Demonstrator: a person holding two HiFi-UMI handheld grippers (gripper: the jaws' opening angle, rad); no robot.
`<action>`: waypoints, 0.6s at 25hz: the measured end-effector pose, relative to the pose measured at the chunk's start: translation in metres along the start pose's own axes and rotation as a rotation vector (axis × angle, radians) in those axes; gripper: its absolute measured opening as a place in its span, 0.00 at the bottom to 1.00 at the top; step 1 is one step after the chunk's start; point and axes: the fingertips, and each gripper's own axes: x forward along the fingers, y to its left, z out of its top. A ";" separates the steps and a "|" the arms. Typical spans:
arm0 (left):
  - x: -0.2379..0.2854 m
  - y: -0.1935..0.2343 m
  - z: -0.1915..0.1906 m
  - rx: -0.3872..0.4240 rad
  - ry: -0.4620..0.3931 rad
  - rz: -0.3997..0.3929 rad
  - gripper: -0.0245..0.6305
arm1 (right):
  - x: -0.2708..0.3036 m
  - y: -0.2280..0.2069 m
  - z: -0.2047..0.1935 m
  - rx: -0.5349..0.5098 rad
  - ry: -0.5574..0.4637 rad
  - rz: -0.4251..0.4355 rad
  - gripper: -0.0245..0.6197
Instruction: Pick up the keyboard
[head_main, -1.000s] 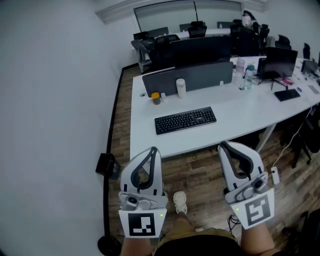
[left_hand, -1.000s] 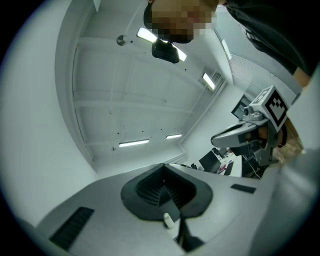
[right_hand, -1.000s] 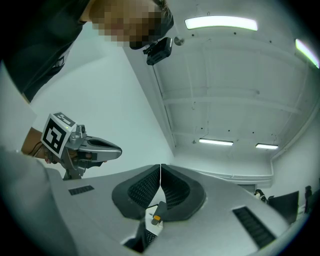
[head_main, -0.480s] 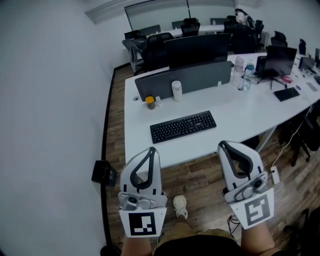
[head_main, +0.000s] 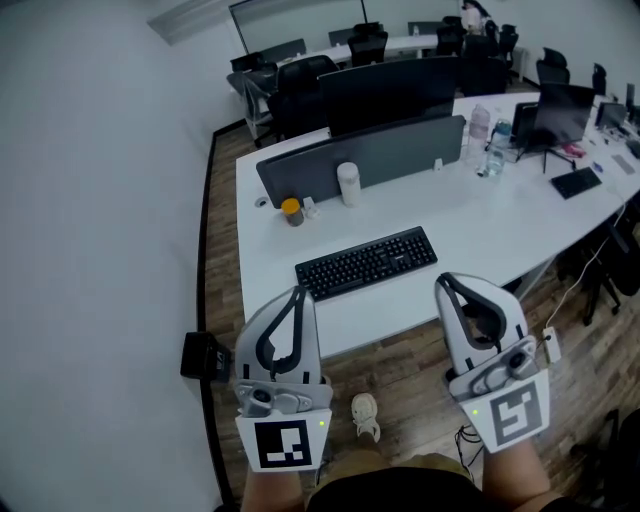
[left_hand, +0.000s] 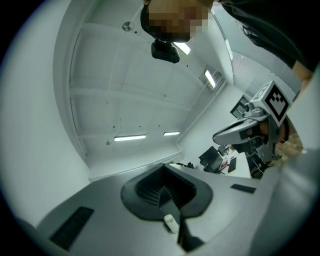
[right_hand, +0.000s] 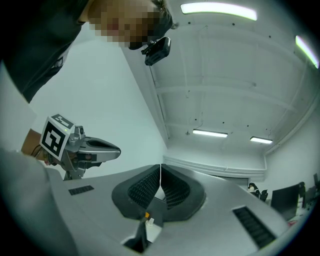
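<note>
The keyboard lies flat on the white table, close to its near edge and toward its left end, with its long side at a slight slant to that edge. No claw touches it.

The left claw is held over the wooden floor on the person's side of the near edge, its tip showing just below the keyboard's left end in the head view. Its jaws are pressed together with nothing between them. The right claw is level with it, below the keyboard's right end, and its jaws are also closed and empty. Both claws point slightly upward, toward the ceiling and wall.

Behind the keyboard, a small orange-lidded jar and a white cylinder stand in front of a grey divider panel along the table's far edge. Clear bottles stand further right along that edge. A dark flat device lies toward the table's right end. On the floor by the table's near left corner sits a black box.
</note>
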 end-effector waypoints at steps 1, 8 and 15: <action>0.005 0.004 -0.004 -0.002 -0.001 -0.003 0.05 | 0.007 -0.001 -0.002 -0.002 0.003 -0.001 0.09; 0.040 0.036 -0.034 0.007 0.003 -0.021 0.05 | 0.061 -0.004 -0.016 0.013 0.003 0.003 0.09; 0.077 0.068 -0.059 0.005 -0.015 -0.048 0.05 | 0.113 -0.006 -0.031 0.010 0.010 -0.015 0.09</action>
